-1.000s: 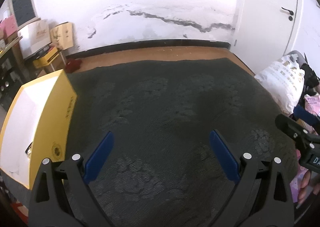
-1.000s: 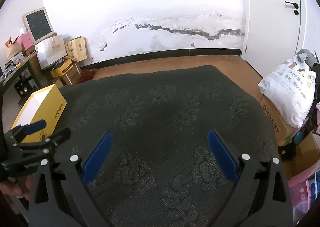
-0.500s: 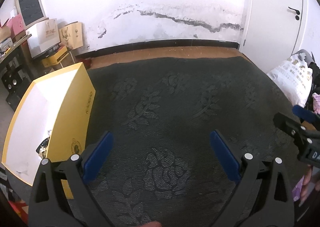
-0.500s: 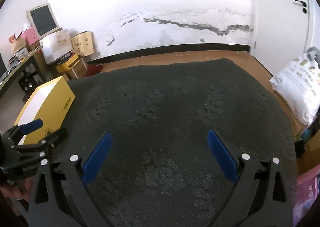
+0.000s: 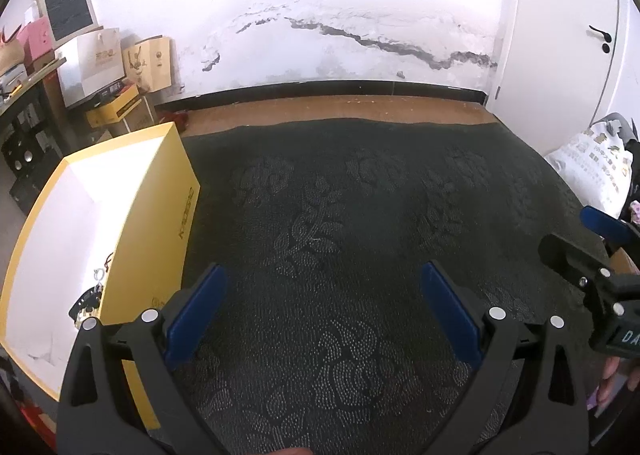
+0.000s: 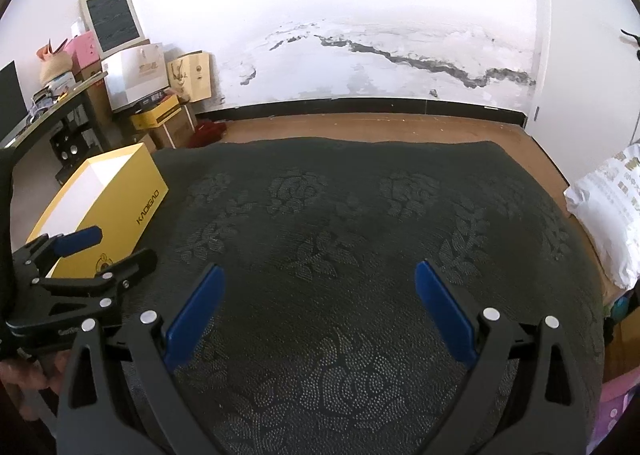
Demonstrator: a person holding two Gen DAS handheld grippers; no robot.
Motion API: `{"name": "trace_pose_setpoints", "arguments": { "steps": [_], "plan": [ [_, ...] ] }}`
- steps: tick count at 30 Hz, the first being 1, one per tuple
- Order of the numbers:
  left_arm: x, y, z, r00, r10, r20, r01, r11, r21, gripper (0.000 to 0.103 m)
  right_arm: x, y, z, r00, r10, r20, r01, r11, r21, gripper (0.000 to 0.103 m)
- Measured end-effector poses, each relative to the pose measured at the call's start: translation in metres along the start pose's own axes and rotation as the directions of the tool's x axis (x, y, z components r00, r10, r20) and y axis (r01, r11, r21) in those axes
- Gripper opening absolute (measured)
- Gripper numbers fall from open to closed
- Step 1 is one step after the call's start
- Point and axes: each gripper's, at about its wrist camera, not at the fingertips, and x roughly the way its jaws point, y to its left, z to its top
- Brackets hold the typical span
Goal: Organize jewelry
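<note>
An open yellow box with a white inside stands on the left of a dark patterned cloth. Small jewelry pieces lie in its near corner, partly hidden by the wall. My left gripper is open and empty over the cloth, just right of the box. My right gripper is open and empty over the cloth's middle. The box also shows in the right wrist view, with the left gripper in front of it. The right gripper shows at the left view's right edge.
Stacked cartons and bags and a dark shelf stand at the back left by the wall. A white printed sack lies off the cloth's right edge. Wooden floor runs behind the cloth to a white door.
Both grippers have shifted left and pulled back a little, so the yellow box sits larger and closer in both views. Both stay open and empty.
</note>
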Motion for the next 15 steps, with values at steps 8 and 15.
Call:
{"name": "trace_pose_setpoints", "arguments": {
  "steps": [8, 15],
  "plan": [
    [0.0032, -0.0036, 0.005, 1.0, -0.025, -0.004, 0.025, 1.0, 0.002, 0.097, 0.0037, -0.0015, -0.0008, 1.0, -0.008, -0.007, 0.008, 1.0, 0.007, 0.093],
    [0.0036, -0.0073, 0.005, 1.0, -0.027, 0.001, 0.027, 1.0, 0.002, 0.097, 0.0015, -0.0055, -0.0025, 1.0, -0.011, -0.013, 0.011, 1.0, 0.012, 0.093]
  ]
}}
